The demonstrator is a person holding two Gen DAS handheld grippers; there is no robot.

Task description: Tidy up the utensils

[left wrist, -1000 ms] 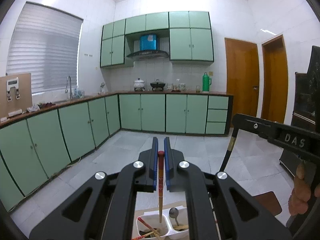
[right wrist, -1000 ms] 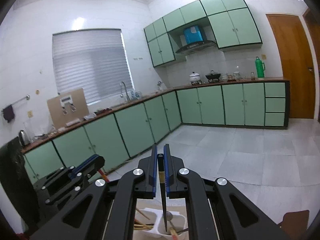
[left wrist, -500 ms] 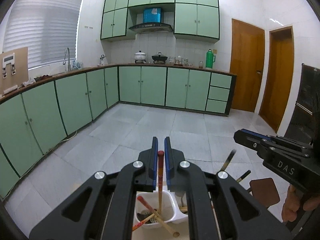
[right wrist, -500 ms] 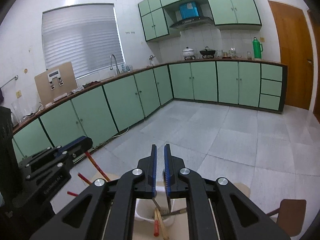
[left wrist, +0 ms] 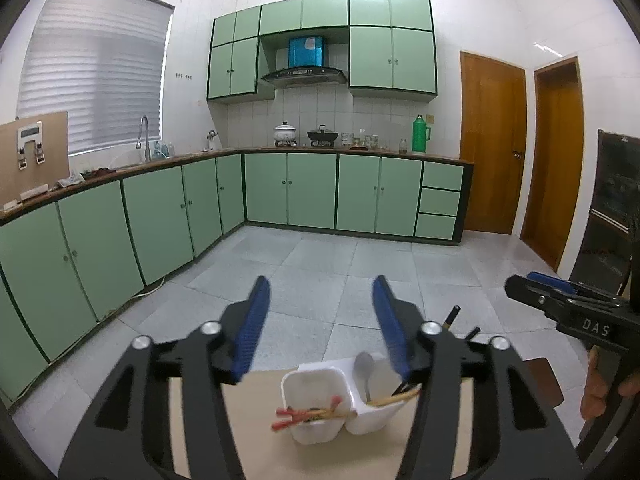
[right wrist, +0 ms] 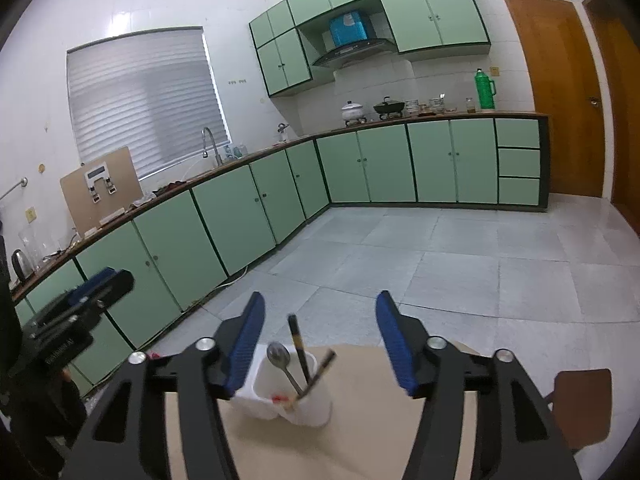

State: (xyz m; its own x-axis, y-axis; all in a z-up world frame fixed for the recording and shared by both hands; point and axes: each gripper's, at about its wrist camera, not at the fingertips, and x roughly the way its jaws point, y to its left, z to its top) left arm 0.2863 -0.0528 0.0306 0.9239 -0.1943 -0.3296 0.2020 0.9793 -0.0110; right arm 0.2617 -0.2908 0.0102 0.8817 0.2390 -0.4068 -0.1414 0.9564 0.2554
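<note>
A second ago each gripper was clamped on a single chopstick above the white holder; now both pairs of jaws have parted and are opening, and the sticks have dropped into the cups. The left gripper [left wrist: 322, 320] stands about half spread, its blue pads [left wrist: 251, 328] touching nothing, with only floor and the holder seen between them. The right gripper [right wrist: 320, 336] is parted to much the same degree, also empty, though the dark chopstick [right wrist: 298, 348] it let go rises in the gap between its fingers without touching either pad.

The white two-cup holder [left wrist: 320, 384] sits on the beige tabletop [right wrist: 372, 432], close to the table's far edge. In the left wrist view the left-hand cup holds red-tipped chopsticks [left wrist: 296, 416] lying low across its rim; the other cup holds a metal spoon [right wrist: 279, 356] and dark sticks leaning outward. The holder's far rim nearly meets the table edge, beyond which the grey tiled floor [left wrist: 320, 264] opens wide and bare to the green cabinets [left wrist: 312, 190]. A brown stool seat [right wrist: 582, 396] stands just off the table's right corner. The two grippers flank the holder, well apart from each other, with free tabletop in front of the cups.
</note>
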